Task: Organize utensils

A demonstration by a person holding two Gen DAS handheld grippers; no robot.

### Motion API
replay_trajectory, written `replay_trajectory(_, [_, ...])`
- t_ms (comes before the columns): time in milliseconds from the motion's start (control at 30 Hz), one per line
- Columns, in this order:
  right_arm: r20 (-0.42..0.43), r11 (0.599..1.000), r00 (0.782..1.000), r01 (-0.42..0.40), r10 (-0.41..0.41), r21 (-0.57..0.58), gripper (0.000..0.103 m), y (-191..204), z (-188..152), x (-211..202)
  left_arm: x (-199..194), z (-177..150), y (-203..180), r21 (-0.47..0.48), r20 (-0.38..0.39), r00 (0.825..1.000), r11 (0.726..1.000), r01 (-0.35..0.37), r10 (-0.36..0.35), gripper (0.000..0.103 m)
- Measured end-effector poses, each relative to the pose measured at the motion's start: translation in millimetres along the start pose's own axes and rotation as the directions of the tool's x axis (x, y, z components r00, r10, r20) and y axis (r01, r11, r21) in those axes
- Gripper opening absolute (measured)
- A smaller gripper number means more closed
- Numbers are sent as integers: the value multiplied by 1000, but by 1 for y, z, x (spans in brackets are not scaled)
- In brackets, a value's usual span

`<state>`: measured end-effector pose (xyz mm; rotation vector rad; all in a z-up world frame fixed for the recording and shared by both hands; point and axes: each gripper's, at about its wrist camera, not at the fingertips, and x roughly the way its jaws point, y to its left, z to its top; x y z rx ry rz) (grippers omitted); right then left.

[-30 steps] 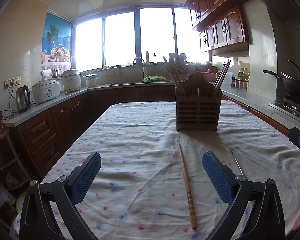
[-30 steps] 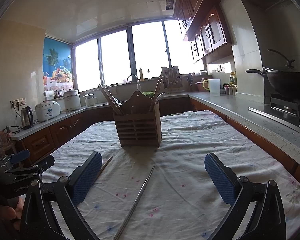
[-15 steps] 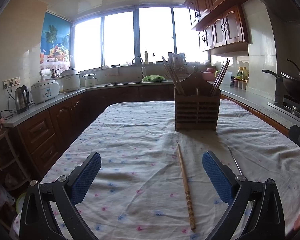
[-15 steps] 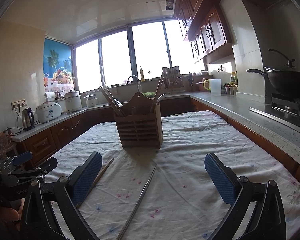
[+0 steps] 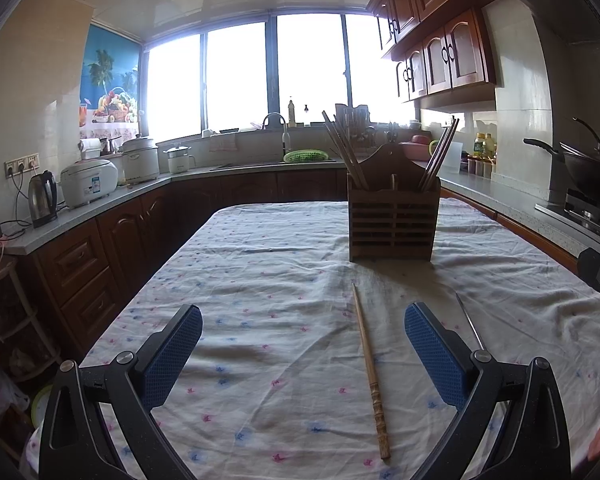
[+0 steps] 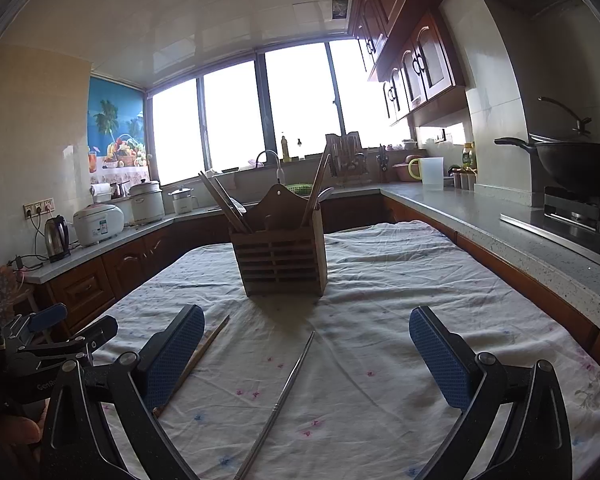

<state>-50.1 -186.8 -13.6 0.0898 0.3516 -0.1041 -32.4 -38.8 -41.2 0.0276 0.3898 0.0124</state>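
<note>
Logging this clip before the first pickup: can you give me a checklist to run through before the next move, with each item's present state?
1. Left tongs open, nothing held: ok.
2. Right tongs open, nothing held: ok.
3. Wooden chopstick lying flat on the tablecloth, nothing on top of it, lying between the left tongs' fingers in that view: ok.
4. Metal chopstick flat on the cloth, between the right tongs' fingers in the right wrist view: ok.
5. Wooden utensil holder upright beyond both chopsticks: ok.
6. Free room left in the holder's compartments, which already hold chopsticks: cannot tell.
</note>
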Motion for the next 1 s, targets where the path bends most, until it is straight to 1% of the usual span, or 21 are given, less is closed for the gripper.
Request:
replay_trajectory(733, [-1, 1000, 1000, -1, 1, 3, 103, 1, 1, -1, 1, 1, 0, -7, -2, 1000, 1000, 5, -5, 102])
replay_trajectory(1000, [-22, 1000, 1000, -8, 8, 7, 103, 12, 1, 5, 4, 6, 1, -21, -14, 1000, 1000, 22, -22, 102])
